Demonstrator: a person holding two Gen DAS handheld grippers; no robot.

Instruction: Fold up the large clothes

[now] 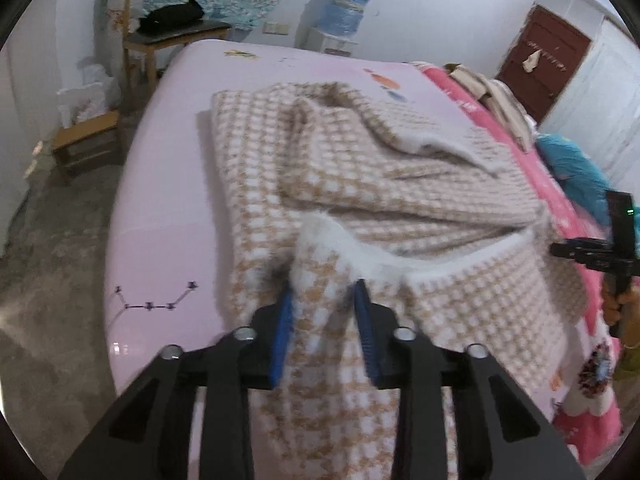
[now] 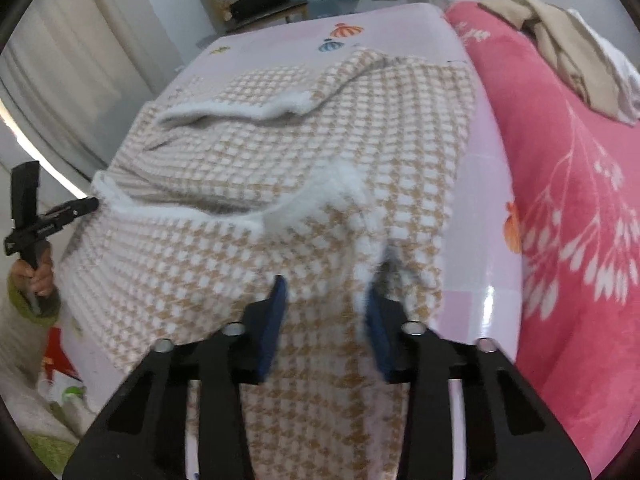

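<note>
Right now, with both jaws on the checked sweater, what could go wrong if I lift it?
The left gripper and right gripper each pinch only a fuzzy edge of the checked sweater, so the knit may slip out. A sleeve lies loose across the body, so lifting could drag it askew. The sweater's near end overhangs the pink table and might slide off.

The garment [image 1: 360, 168] has a small check pattern in beige and white, with a fluffy white edge. The surface [image 1: 168, 184] is pale pink with small coloured pictures on it. The blanket [image 2: 568, 184] is deep pink with white leaf branches. Each claw is black with blue pads [image 1: 285, 332].
</note>
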